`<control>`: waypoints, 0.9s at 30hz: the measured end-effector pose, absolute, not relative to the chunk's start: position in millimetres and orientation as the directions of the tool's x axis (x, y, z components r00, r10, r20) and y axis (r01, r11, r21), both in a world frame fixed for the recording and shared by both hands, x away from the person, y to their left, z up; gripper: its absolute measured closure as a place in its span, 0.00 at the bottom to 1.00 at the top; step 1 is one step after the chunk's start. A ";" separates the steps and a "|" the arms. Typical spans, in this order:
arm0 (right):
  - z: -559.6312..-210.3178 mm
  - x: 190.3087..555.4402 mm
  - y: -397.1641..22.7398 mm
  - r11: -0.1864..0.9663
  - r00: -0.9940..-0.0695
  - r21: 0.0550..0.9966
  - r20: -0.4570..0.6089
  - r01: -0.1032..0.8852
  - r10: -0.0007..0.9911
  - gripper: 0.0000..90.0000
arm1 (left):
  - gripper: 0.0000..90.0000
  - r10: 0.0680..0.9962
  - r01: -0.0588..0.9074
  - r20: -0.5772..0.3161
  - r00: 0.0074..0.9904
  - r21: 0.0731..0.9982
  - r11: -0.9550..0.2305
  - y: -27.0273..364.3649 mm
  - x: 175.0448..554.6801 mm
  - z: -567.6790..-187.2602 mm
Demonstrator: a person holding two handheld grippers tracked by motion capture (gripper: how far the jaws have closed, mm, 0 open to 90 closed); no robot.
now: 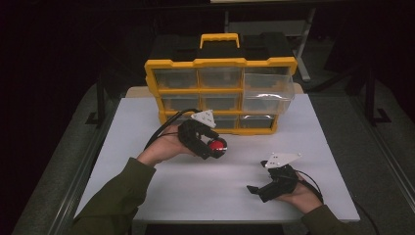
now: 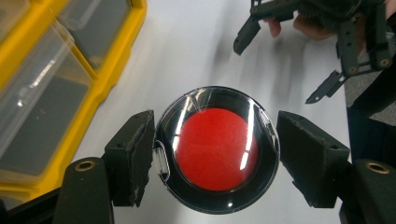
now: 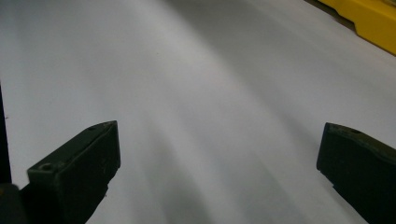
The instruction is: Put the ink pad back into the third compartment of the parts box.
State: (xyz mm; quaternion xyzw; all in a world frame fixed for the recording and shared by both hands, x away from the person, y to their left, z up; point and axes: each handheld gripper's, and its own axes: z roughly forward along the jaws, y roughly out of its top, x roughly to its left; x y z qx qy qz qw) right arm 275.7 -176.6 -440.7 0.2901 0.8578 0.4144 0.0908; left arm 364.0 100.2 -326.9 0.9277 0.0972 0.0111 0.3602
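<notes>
The left gripper [image 2: 215, 149] has its jaws closed on a round container [image 2: 217, 148], one pad pressed against each side of its black rim. The container has a clear lid with a bright red disc showing through it, and a small clear tab sits against the left pad. In the high view the left gripper [image 1: 215, 147] holds this container [image 1: 217, 145] above the worktop [image 1: 195, 191], a little in front of the bottom row of the drawer cabinet [image 1: 220, 88], with the red face turned toward the camera. The left hand [image 1: 164, 149] comes in from the lower left in an olive sleeve [image 1: 117, 200], and a black cable loops back from the gripper toward the cabinet.

The right gripper [image 3: 219, 177] has its jaws wide apart with nothing between them, just bare white worktop [image 3: 201, 93] ahead and a yellow corner of the cabinet [image 3: 369, 21] at the top right. In the high view the right gripper [image 1: 257, 183] lies low at the near right part of the worktop, well apart from the container, its jaws pointing left. The right hand [image 1: 301, 196] grips it from behind, and a grey three-cornered plate tops it. From the left gripper view the right gripper [image 2: 285, 65] shows at the top right, its jaws spread.

The cabinet is yellow with clear drawers and a yellow handle on top; its upper right drawer [image 1: 268, 88] is pulled out.
</notes>
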 end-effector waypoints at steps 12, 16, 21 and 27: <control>-440.3 275.7 -177.0 0.485 -0.815 0.766 0.085 0.422 0.574 0.00 | 0.33 0.172 0.163 -0.055 0.983 0.684 -0.711 101.0 368.3 -295.4; -440.2 275.6 -177.0 0.485 -0.815 0.766 0.086 0.422 0.573 0.00 | 0.33 0.167 0.157 -0.053 0.985 0.690 -0.707 101.1 369.2 -284.5; -440.1 275.7 -177.1 0.484 -0.815 0.766 0.086 0.422 0.574 0.00 | 0.33 0.169 0.150 -0.042 0.985 0.695 -0.703 101.5 371.6 -270.8; -440.1 275.8 -177.3 0.484 -0.815 0.767 0.087 0.422 0.574 0.00 | 0.33 0.170 0.148 -0.042 0.985 0.717 -0.681 104.1 377.2 -247.4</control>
